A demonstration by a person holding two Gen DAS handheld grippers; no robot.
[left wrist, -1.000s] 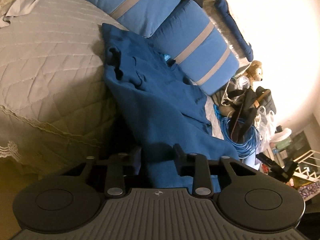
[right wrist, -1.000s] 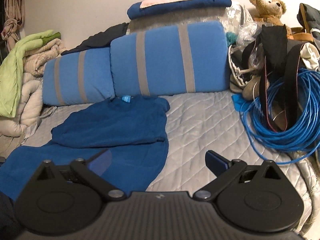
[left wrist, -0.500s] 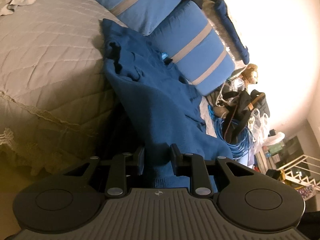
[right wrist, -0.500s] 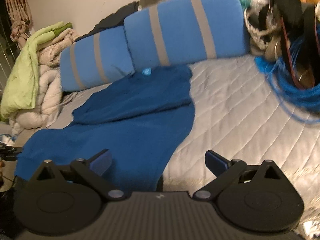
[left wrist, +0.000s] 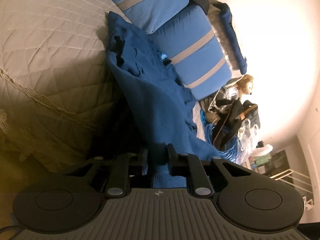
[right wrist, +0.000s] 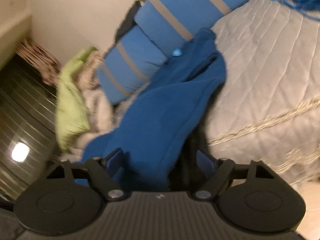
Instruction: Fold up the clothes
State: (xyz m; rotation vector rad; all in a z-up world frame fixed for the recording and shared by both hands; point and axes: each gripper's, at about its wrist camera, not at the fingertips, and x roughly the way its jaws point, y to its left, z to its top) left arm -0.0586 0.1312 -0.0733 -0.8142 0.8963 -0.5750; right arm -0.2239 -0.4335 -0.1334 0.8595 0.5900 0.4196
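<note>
A dark blue garment (left wrist: 160,104) lies spread on the grey quilted bed (left wrist: 50,40), and its near edge hangs over the bed's side. My left gripper (left wrist: 158,156) is at that edge. Its jaws are closing and the cloth fills the narrow gap between the fingers. In the blurred right wrist view the same garment (right wrist: 164,110) runs from the pillows down to my right gripper (right wrist: 160,160). The jaws of that gripper are closing but still wide, with the cloth's edge between them and the pads clear of it.
Two blue pillows with grey stripes (left wrist: 192,46) line the far side of the bed. A coil of blue cable (left wrist: 226,140), bags and a teddy bear (left wrist: 246,84) crowd one end. A green cloth on a pile of bedding (right wrist: 72,92) fills the other end.
The left fingers have narrowed onto the garment's hem. The right gripper has dropped to the bed's edge and rolled, and its fingers have come closer together around the cloth.
</note>
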